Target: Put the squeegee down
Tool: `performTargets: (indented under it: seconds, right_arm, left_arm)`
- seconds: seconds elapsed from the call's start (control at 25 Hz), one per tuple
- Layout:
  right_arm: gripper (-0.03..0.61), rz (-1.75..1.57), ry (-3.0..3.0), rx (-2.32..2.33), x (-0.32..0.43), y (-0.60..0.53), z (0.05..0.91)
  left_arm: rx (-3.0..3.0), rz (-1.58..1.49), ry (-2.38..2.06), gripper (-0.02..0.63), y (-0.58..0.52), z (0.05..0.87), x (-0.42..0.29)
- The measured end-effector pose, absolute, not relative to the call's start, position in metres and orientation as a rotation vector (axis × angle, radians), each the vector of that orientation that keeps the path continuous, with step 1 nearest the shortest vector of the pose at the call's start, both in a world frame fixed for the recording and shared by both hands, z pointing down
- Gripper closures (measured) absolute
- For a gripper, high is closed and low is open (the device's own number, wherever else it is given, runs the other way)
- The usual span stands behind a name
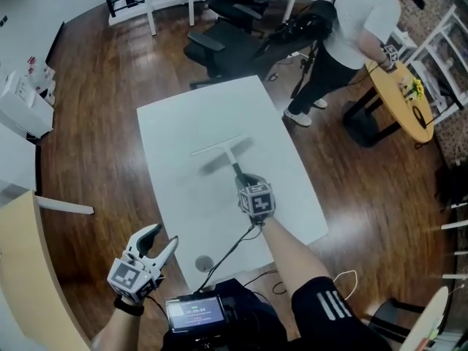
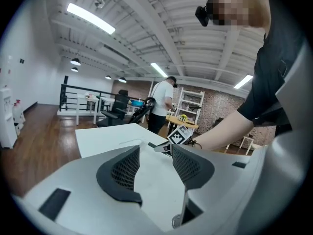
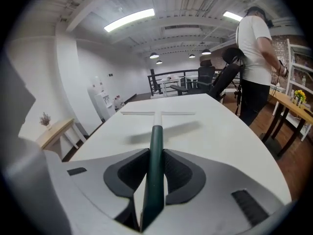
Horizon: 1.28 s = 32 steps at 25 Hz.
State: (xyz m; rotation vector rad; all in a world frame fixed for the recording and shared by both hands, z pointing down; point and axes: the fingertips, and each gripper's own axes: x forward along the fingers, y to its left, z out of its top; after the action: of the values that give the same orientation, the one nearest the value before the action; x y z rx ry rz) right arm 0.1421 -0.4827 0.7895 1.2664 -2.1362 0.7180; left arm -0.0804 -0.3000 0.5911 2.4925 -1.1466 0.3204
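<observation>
White table (image 1: 183, 123) on dark wood floor (image 1: 95, 123) (office chairs (image 1: 227, 20) beyond), strip lights (image 3: 129, 18) overhead.

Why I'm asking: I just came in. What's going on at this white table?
A person holds a gripper in each hand. The right gripper is shut on the dark handle of a squeegee, whose blade hangs above the table and casts a shadow; it is not yet set down. The left gripper is open and empty, off the table's near corner.

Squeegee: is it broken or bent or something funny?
Nothing looks broken or spilled. The squeegee is straight, held by its dark handle in the right gripper, with its blade up above the white table and its shadow underneath.
</observation>
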Motion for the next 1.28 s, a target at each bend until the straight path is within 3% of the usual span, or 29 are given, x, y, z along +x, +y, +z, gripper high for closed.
performTargets:
  seconds: [0.88,1.28]
  right_arm:
    - [0.451,0.637,-2.049,1.175,0.14,-0.511,0.832]
    - [0.423,0.548,-2.192,1.248,0.141,-0.512,0.788]
  left_arm:
    - [2.409,0.346,-1.139,0.399,-0.332,0.602,-0.04]
    - [2.447,0.3,-1.165,0.399,-0.317,0.574,-0.048]
